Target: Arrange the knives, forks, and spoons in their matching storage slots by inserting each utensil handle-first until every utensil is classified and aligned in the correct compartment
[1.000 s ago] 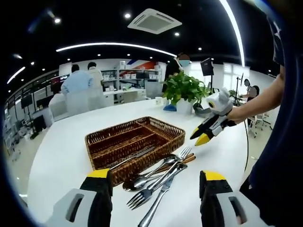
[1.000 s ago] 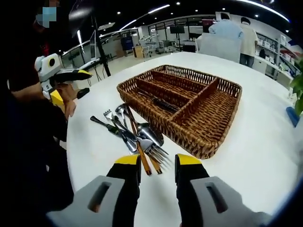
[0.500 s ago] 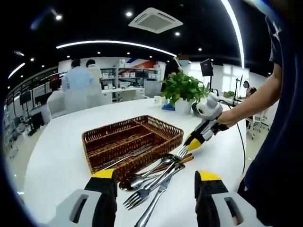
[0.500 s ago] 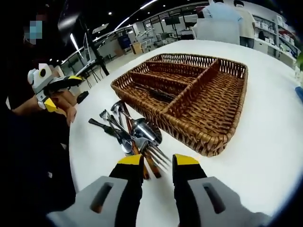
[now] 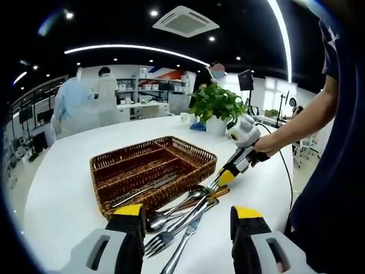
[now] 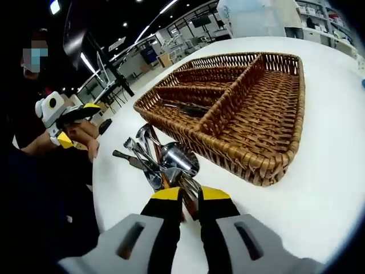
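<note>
A brown wicker basket (image 5: 188,157) (image 6: 274,165) with long divided slots stands on the white table. One knife (image 5: 144,189) (image 6: 190,109) lies in a narrow slot. In front of the basket is a loose pile of spoons, forks and knives (image 5: 182,216) (image 6: 157,162), some crossing each other. My right gripper (image 6: 191,195) (image 5: 223,178) is down at the pile's end, its yellow tips shut on the tines of a fork (image 6: 190,185). My left gripper (image 5: 187,216) (image 6: 77,123) hovers open just short of the pile's other end, holding nothing.
A potted green plant (image 5: 215,107) stands at the table's far edge behind the basket. A person's arm (image 5: 302,123) reaches in with the right gripper. People stand by desks and shelves in the background. White tabletop (image 6: 319,205) lies beside the basket.
My right gripper came down onto the pile and its jaws narrowed around the fork tines. The left view shifted slightly closer to the pile; the left jaws stayed open.
</note>
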